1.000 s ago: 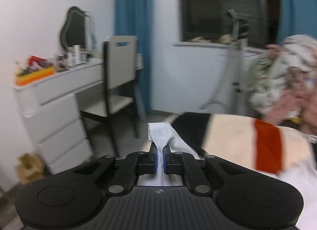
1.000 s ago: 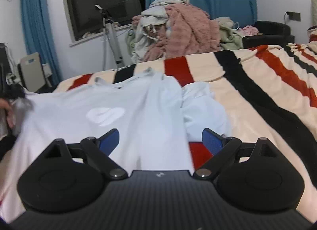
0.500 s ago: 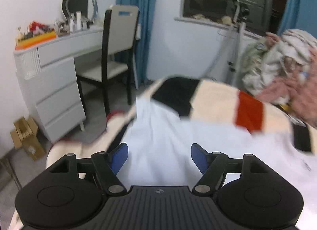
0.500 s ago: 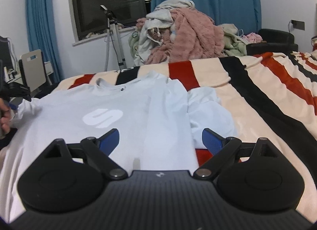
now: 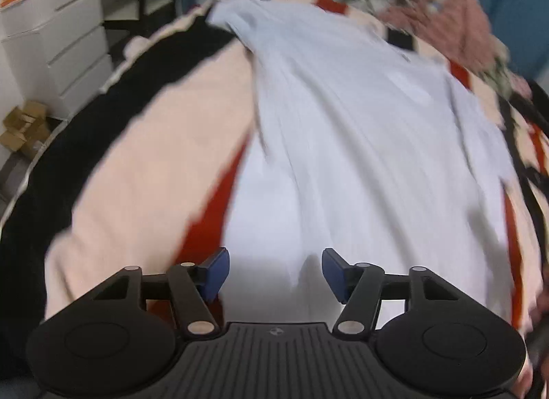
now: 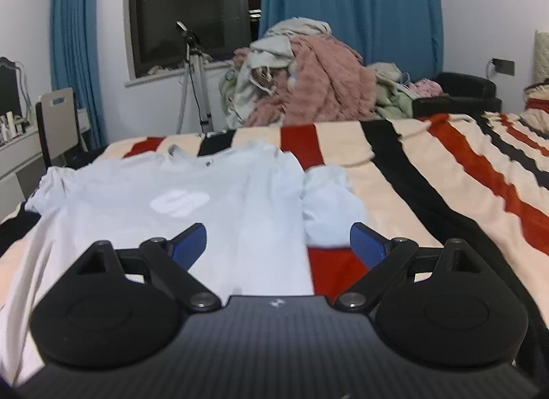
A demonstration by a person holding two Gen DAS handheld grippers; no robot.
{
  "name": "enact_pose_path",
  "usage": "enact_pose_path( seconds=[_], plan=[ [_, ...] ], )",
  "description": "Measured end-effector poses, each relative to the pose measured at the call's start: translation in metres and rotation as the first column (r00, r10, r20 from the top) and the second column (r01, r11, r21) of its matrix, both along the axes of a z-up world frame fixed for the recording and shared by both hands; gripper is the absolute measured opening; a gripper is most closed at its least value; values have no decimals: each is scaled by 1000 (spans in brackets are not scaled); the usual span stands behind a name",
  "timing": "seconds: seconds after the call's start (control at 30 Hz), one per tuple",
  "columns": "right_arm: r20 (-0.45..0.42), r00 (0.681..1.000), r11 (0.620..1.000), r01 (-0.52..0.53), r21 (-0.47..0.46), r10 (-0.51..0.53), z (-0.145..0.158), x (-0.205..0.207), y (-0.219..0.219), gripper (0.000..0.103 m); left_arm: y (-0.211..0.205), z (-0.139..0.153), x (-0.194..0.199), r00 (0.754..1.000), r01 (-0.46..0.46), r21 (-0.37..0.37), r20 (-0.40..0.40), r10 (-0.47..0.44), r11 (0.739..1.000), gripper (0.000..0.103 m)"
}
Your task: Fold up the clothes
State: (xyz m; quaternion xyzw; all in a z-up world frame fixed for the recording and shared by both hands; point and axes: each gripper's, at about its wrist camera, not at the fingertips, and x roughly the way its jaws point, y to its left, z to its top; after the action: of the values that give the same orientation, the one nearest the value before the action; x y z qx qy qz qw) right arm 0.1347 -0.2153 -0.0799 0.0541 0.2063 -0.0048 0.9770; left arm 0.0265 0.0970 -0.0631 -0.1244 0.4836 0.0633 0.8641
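Now the left gripper [image 5: 272,273] has dropped the sleeve [image 5: 233,4], jaws closing on nothing above the shirt [image 5: 360,145]; the right gripper [image 6: 278,242] stays spread.

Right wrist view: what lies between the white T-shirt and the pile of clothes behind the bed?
Only bare striped blanket lies between T-shirt and pile, in the right wrist view.

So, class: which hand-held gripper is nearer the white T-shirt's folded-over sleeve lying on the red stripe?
Right. The right hand-held gripper sits just short of that folded-over sleeve; the left hand-held gripper, jaws closing on nothing, is at the shirt's opposite edge.
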Motion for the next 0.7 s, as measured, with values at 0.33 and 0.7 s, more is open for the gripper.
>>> enact_pose_path(
  seconds=[0.33, 0.7],
  plan=[
    [-27, 999, 999, 43, 7, -43, 16, -43, -12, 92, -29, -18, -26, 993, 85, 63, -92, -79, 994, 21],
    [-45, 997, 998, 60, 27, -58, 11, -39, -19, 92, 65, 50, -55, 983, -44, 59, -176, 54, 997, 3]
  ],
)
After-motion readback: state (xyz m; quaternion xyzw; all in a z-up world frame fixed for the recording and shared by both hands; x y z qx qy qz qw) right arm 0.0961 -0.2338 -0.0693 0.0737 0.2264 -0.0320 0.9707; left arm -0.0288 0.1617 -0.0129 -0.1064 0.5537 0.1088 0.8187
